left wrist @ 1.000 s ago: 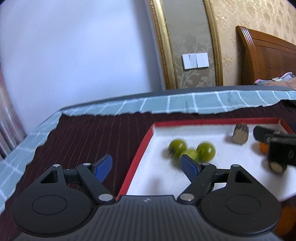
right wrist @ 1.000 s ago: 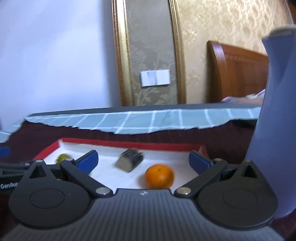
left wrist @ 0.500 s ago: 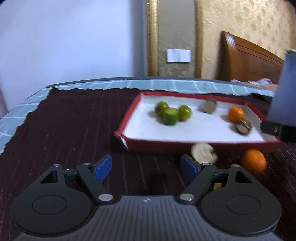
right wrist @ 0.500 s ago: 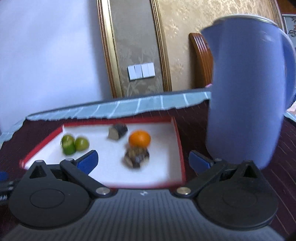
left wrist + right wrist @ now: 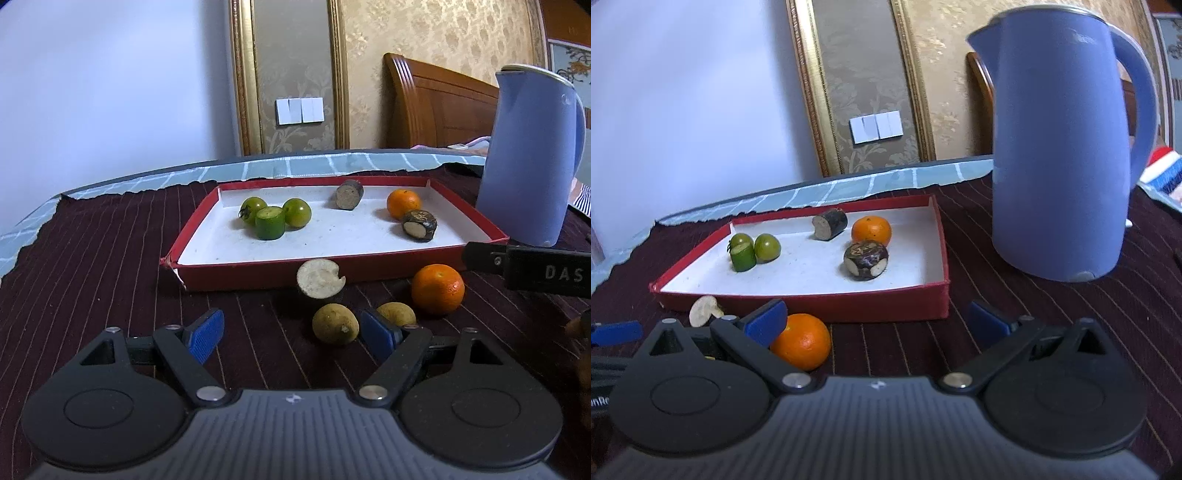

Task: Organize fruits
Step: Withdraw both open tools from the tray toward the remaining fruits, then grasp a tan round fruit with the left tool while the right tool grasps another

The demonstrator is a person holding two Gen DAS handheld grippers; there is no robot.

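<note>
A red tray [image 5: 258, 273] with a white floor holds green fruits [image 5: 275, 218], a brown cut piece [image 5: 349, 194], an orange [image 5: 403, 203] and a dark cut piece [image 5: 419, 225]. In front of it on the cloth lie a pale cut piece [image 5: 319, 278], two brown-yellow fruits [image 5: 335, 324] and a loose orange [image 5: 437, 289]. My left gripper [image 5: 293, 334] is open and empty, just short of the brown-yellow fruits. My right gripper [image 5: 877, 319] is open and empty in front of the tray [image 5: 886, 306], with the loose orange [image 5: 801, 341] by its left finger.
A tall blue kettle [image 5: 1063, 147] stands right of the tray, also in the left wrist view [image 5: 532, 155]. The table carries a dark striped cloth [image 5: 92, 266] over a teal checked one. A wall and a wooden headboard [image 5: 436, 99] lie behind.
Both grippers have pulled back from over the tray toward the table's front. The whole tray and the loose fruits in front of it have come into view. Both stay open.
</note>
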